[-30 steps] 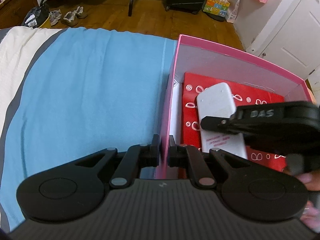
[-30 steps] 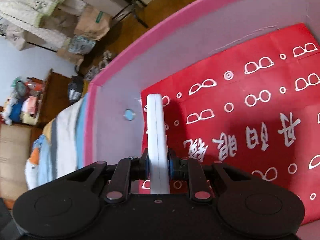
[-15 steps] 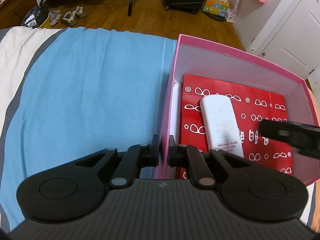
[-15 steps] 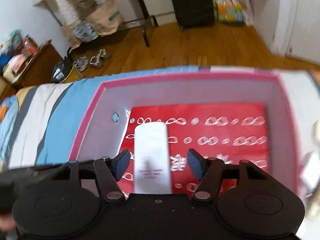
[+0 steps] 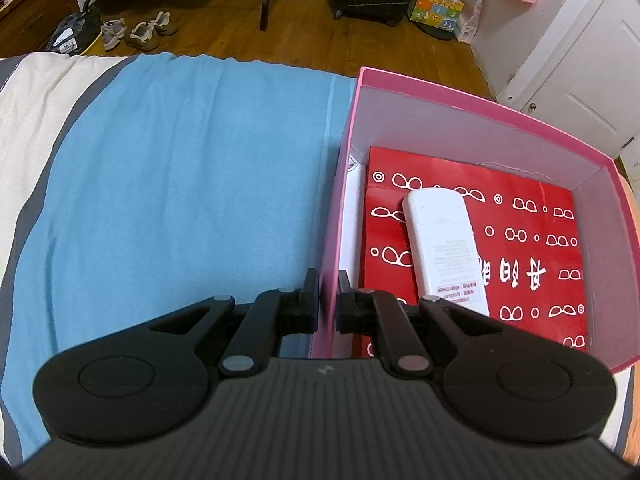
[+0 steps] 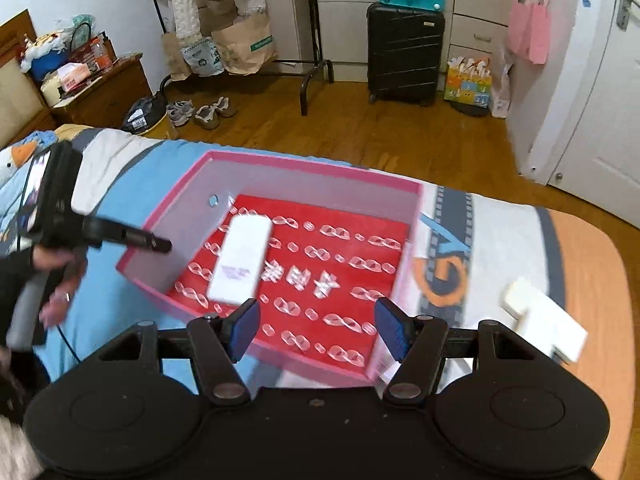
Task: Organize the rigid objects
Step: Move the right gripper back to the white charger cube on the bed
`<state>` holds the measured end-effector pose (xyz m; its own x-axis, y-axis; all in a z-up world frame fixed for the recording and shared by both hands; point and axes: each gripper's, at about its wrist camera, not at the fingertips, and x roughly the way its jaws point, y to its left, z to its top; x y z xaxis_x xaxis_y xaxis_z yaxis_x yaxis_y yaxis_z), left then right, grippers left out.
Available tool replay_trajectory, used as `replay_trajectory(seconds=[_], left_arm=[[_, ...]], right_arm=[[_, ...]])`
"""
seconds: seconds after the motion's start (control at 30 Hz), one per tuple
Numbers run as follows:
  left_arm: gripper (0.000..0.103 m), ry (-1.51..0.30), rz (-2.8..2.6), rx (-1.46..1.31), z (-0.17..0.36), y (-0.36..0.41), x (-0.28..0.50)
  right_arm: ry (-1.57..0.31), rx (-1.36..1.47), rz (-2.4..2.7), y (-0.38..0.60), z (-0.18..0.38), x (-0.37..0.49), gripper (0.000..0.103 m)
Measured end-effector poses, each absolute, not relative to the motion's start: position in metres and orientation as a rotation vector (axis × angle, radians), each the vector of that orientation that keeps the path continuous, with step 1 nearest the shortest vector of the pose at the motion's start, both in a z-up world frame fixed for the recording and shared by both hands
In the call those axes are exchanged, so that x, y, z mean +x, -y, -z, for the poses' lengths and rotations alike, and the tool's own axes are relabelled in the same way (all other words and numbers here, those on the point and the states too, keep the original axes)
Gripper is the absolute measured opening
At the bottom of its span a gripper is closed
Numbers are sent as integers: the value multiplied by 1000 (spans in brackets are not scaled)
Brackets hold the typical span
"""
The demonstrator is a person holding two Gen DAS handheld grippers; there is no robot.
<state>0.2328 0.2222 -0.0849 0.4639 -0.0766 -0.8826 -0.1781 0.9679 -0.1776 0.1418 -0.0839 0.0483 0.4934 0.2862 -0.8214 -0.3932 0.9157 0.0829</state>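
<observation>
Right gripper (image 6: 316, 330), its jaws just opened wide and empty, hangs at lower centre above the white remote (image 6: 240, 264) lying flat inside the pink box (image 5: 472, 98), whose left wall the left gripper (image 5: 328, 300) pinches tight.

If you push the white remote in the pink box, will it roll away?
Probably not: the white remote is flat and lies flat on the red paper, so it would likely slide. It looks stiff plastic, probably light. The pink box walls should stop it.

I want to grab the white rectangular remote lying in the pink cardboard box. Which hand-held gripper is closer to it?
Left hand-held gripper, clamped on the box wall beside the remote. Right hangs open above, away.
</observation>
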Motion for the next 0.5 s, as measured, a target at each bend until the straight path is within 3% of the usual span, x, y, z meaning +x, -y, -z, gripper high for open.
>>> replay_trajectory(seconds=[0.27, 0.5], left_arm=[[7, -1098, -76, -261, 86, -222, 231], [5, -1076, -105, -246, 81, -216, 230]], right_arm=[[-973, -224, -548, 118, -15, 116, 71], [-1078, -116, -526, 148, 38, 134, 71]])
